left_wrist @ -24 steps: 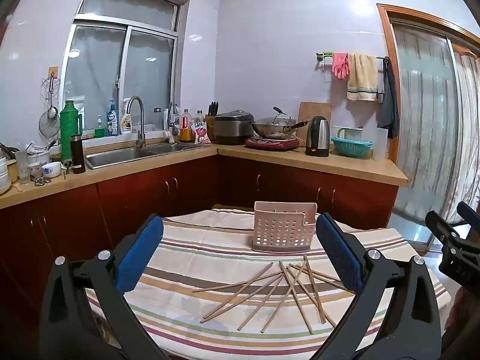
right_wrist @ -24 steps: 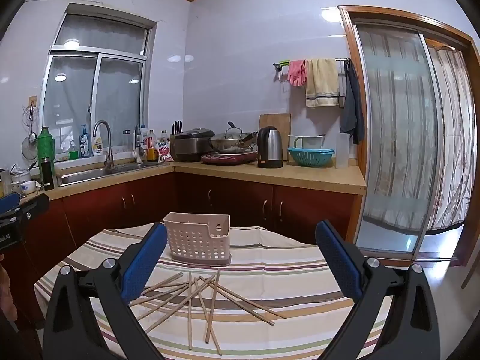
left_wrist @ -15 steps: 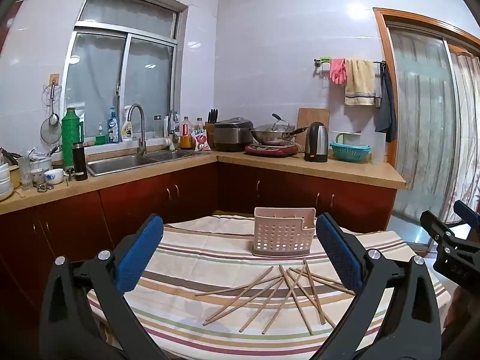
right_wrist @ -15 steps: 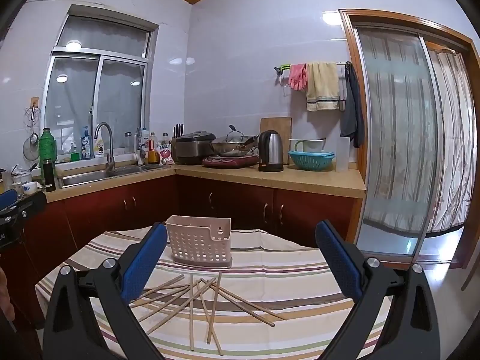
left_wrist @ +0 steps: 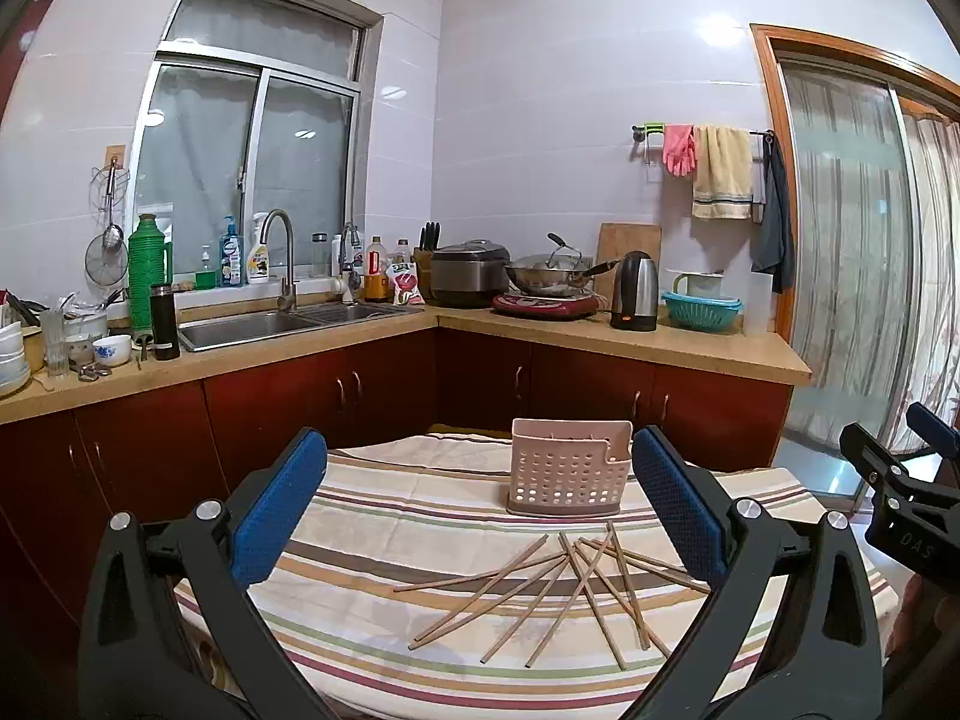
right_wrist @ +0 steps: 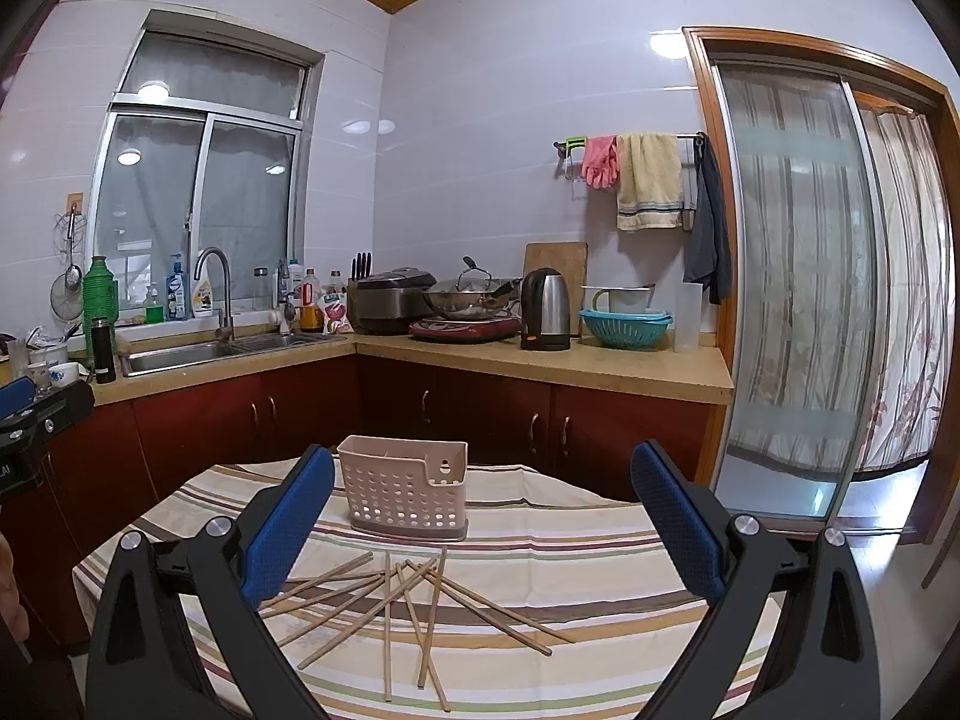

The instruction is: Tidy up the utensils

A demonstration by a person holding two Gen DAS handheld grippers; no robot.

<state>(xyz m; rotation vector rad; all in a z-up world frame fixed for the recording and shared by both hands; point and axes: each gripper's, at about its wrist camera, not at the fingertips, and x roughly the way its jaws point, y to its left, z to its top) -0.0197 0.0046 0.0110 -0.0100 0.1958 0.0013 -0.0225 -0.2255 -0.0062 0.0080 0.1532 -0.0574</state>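
Left wrist view: the left gripper (left_wrist: 480, 510) hangs above the near edge of the worktop (left_wrist: 372, 516), tipped slightly downward, its jaws spread wide with nothing between them. Chopsticks (left_wrist: 558, 588) lie scattered on the striped cloth, a pink holder (left_wrist: 567, 468) standing upright just behind them. At the right edge, the right gripper (right_wrist: 480, 516) shows alongside, well apart. Right wrist view gives it the same pose: nearly level, jaws wide and empty, above the chopsticks.

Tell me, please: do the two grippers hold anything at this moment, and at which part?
Nothing is held. The left gripper and right gripper are open above the scattered wooden chopsticks on the table.
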